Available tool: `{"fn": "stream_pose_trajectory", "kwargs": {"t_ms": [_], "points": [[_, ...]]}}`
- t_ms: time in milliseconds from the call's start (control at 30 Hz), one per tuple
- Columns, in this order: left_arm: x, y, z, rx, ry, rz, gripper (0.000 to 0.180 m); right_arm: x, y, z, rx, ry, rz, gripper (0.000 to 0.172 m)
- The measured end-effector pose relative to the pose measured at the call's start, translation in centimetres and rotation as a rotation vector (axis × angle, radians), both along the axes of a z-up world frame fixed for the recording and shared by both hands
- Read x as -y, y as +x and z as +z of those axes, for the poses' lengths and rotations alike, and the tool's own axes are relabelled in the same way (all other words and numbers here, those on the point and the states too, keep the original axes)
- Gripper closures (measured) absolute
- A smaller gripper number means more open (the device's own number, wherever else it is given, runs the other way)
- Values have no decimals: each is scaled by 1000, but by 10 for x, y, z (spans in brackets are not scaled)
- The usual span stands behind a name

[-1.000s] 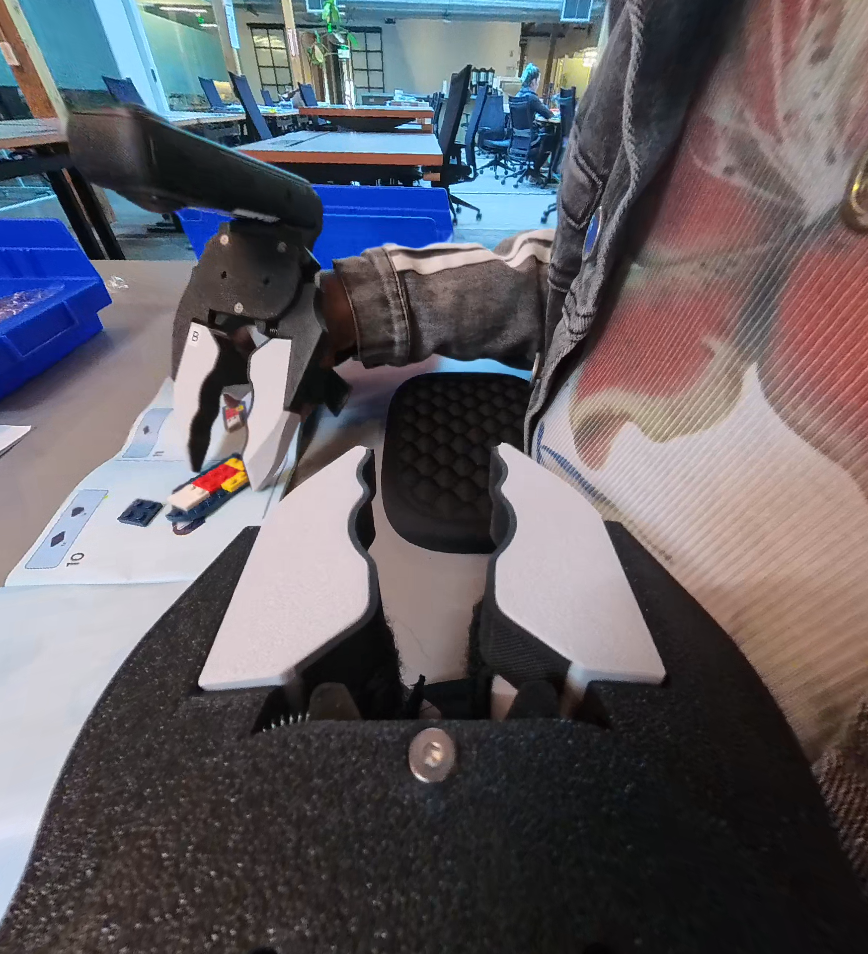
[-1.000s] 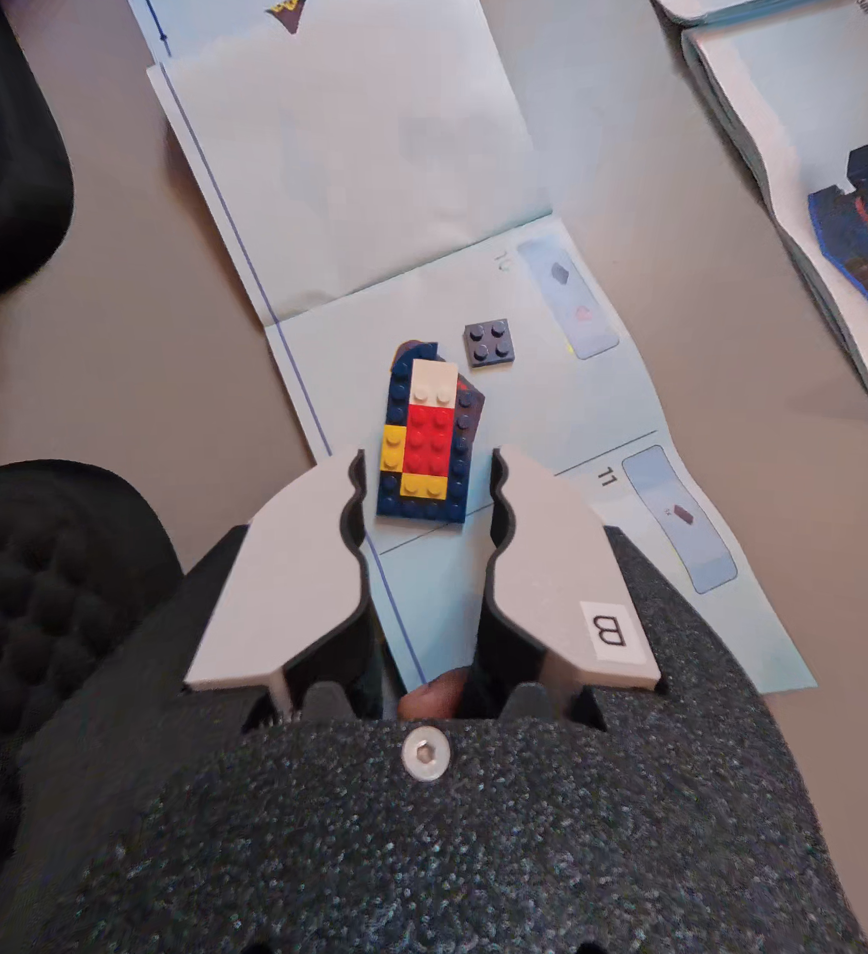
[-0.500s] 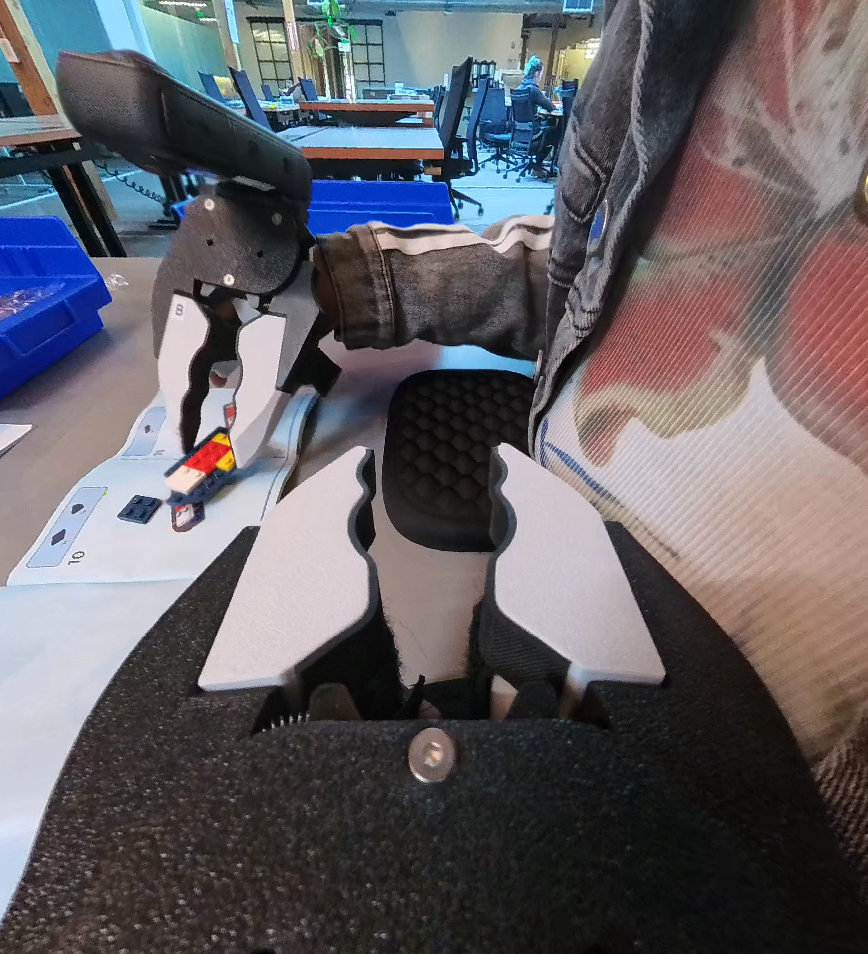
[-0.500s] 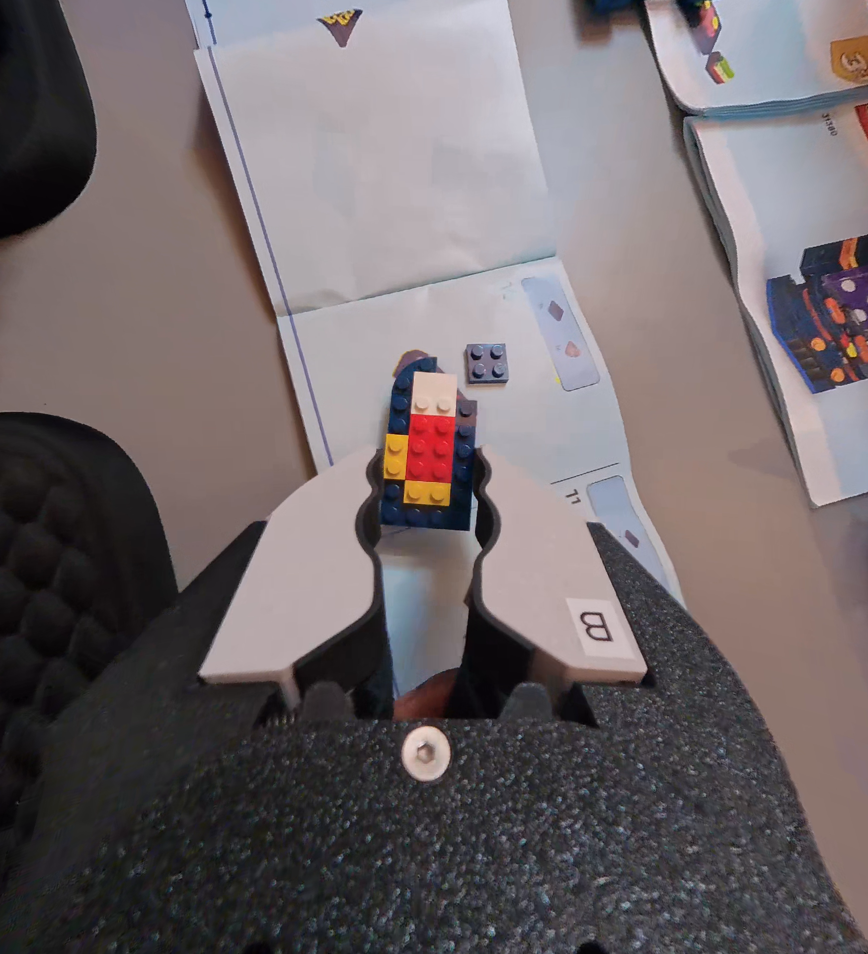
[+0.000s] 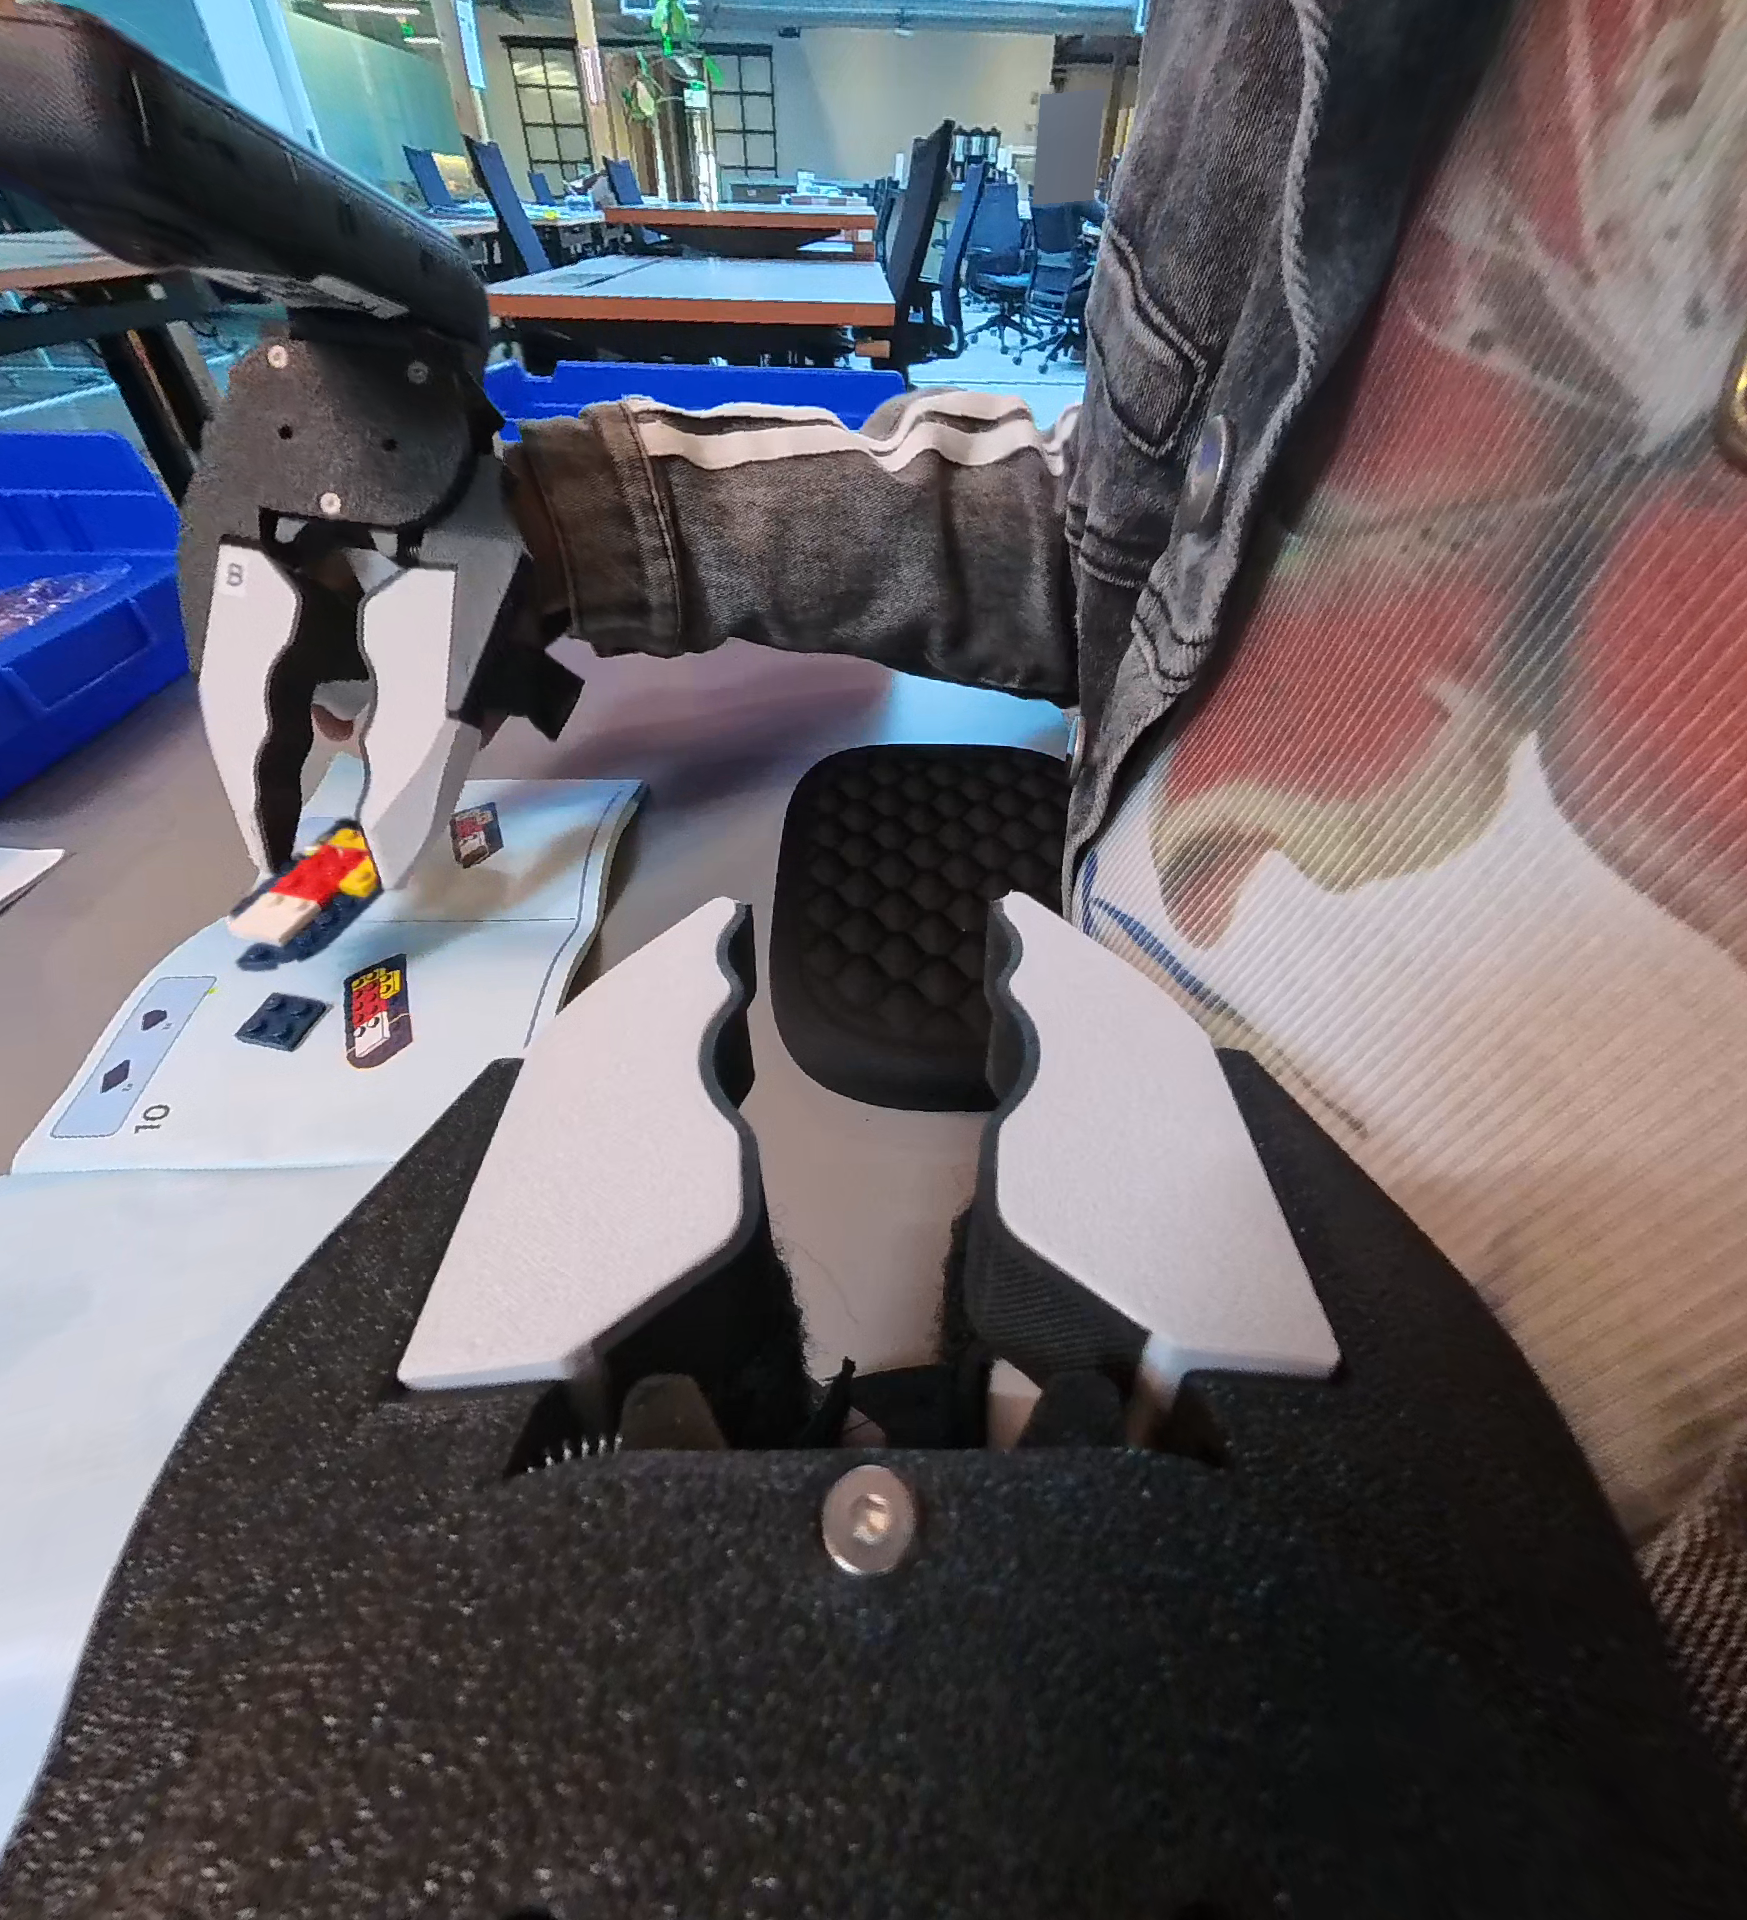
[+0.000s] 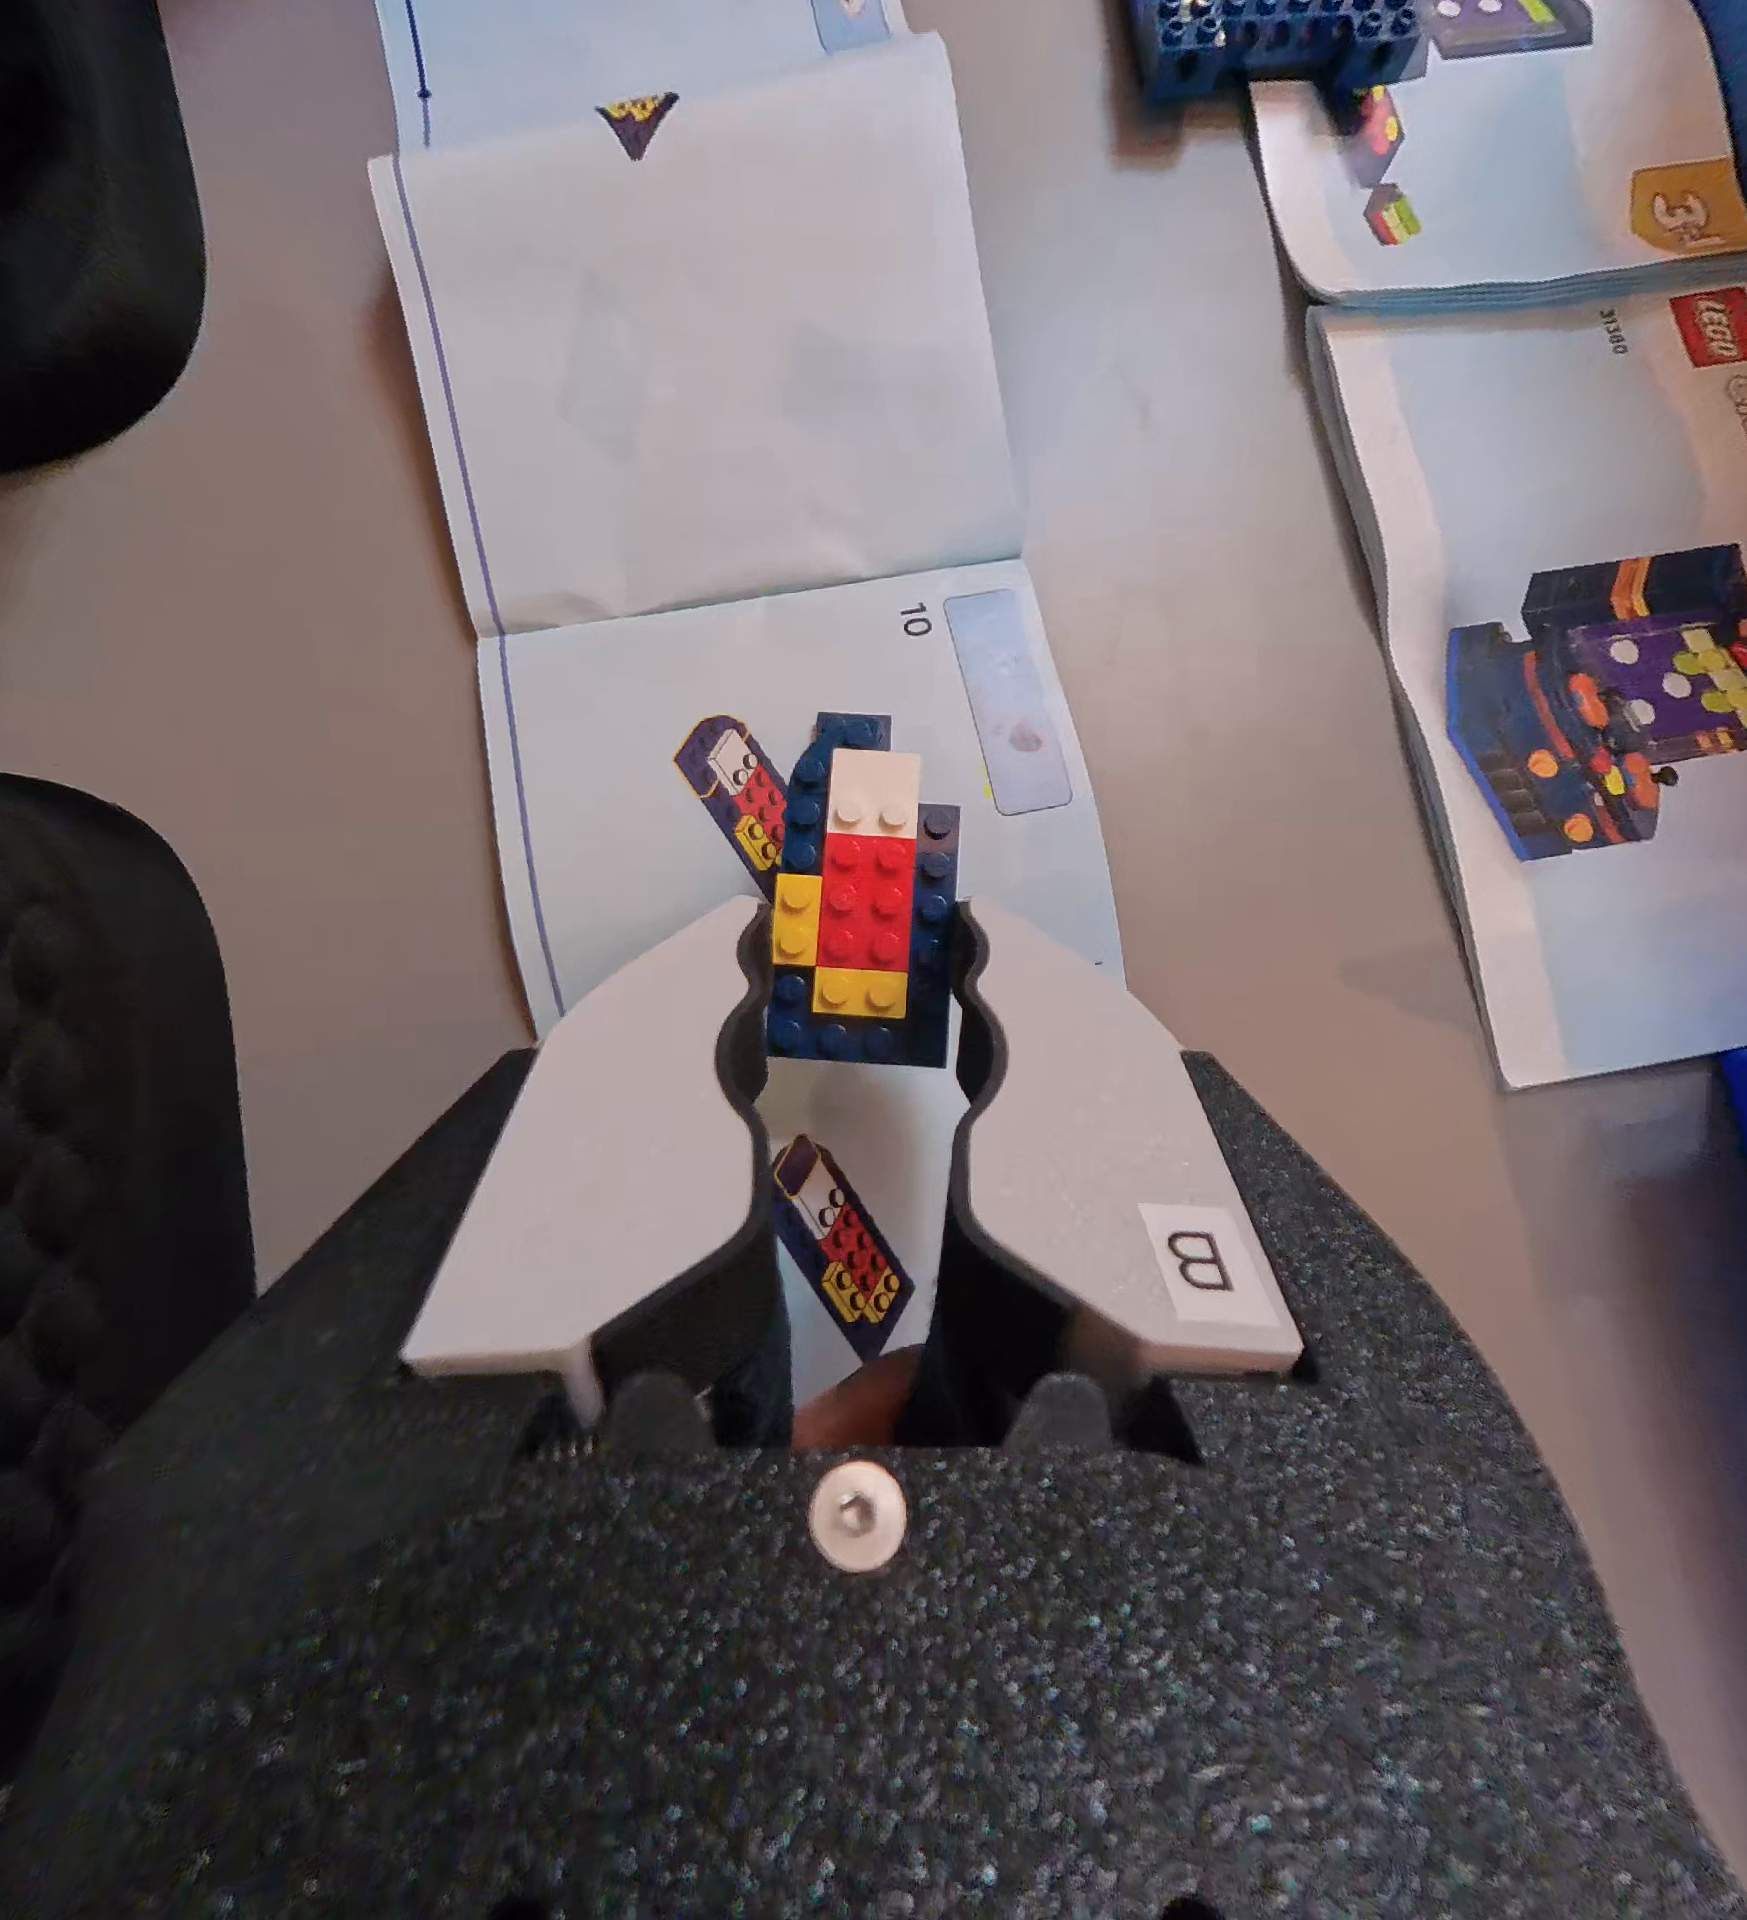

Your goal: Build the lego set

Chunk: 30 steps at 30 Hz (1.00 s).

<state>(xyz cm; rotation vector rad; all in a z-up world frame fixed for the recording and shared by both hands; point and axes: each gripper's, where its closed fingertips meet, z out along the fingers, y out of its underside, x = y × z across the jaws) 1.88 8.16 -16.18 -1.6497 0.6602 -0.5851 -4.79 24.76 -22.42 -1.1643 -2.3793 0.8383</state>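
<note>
Gripping hold: a small brick assembly of dark blue, red, yellow and white pieces is clamped between the pads of the right gripper, lifted off the open instruction booklet.
Left gripper: its fingers are held apart with nothing between them, above a black dimpled pad at the near edge of the table.
Loose piece: a small dark blue plate is left lying on the booklet page, beside a printed picture of the assembly.
Blue bin: set at the far left side of the table; something in clear wrapping is seen inside, too blurred to tell.
Second blue bin: placed at the far edge behind the sleeve; its contents are hidden.
Other booklets: two closed ones are laid toward the right edge, with a dark blue brick build at the far side.
</note>
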Motion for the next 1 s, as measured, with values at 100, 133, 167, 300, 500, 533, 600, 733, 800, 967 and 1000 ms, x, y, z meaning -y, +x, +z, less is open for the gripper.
{"fn": "stream_pose_trajectory", "kwargs": {"t_ms": [100, 133, 167, 300, 500, 533, 600, 733, 800, 967, 1000], "points": [[0, -1, 0, 6, -2, 2, 139, 5, -2, -3, 14, 9, 26, 139], [0, -1, 0, 8, -2, 2, 139, 6, -3, -4, 17, 14, 32, 139], [0, -1, 0, 9, -3, 2, 139, 7, -3, -5, 23, 22, 38, 139], [-1, -1, 0, 7, -5, 2, 139, 11, -2, -9, 42, 39, 63, 139], [0, 0, -1, -2, -6, 0, 138, 13, -3, -11, 60, 53, 72, 139], [0, 0, -1, -3, -6, 0, 138, 13, -3, -12, 69, 55, 73, 139], [0, 0, -1, -5, -5, -1, 138, 12, -2, -14, 82, 58, 72, 139], [0, 0, -1, -6, -5, -2, 138, 8, -1, -13, 83, 22, 50, 139], [0, 1, -1, -7, -3, -2, 138, 4, -1, -10, 75, 4, 36, 139], [0, 1, -2, -11, -7, -5, 138, 6, 0, -7, 62, -34, 45, 139], [0, 1, -2, -13, -9, -4, 138, 8, 0, -9, 66, -28, 52, 139]]}}
